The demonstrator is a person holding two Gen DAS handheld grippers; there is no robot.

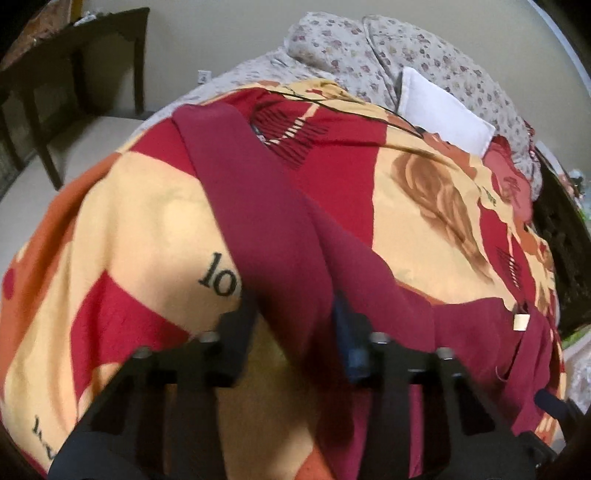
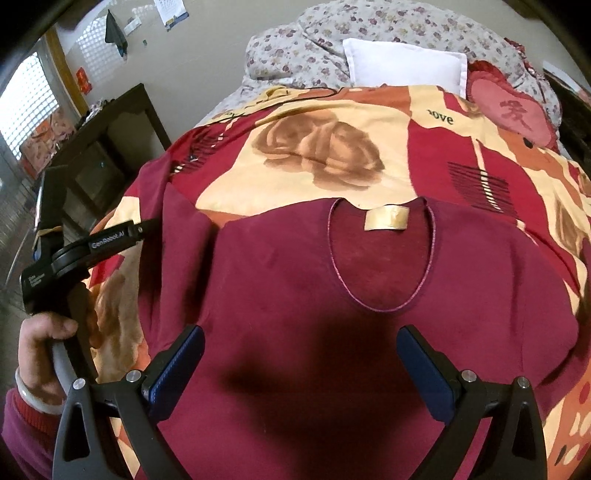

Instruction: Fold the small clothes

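A maroon long-sleeved shirt (image 2: 295, 295) lies flat on the bed, neck hole and gold label (image 2: 386, 218) facing up. My right gripper (image 2: 300, 365) is open above the shirt's chest, touching nothing. In the left wrist view the shirt's sleeve (image 1: 255, 192) runs away across the bedspread and passes between the fingers of my left gripper (image 1: 295, 314), which stand close on either side of the cloth. The left gripper also shows in the right wrist view (image 2: 144, 227), at the sleeve's edge.
The bed is covered by a red, cream and orange rose-print bedspread (image 2: 332, 147). A white pillow (image 2: 406, 62), a red heart cushion (image 2: 513, 110) and a floral quilt (image 2: 369, 26) lie at the head. A dark wooden table (image 1: 74, 74) stands left of the bed.
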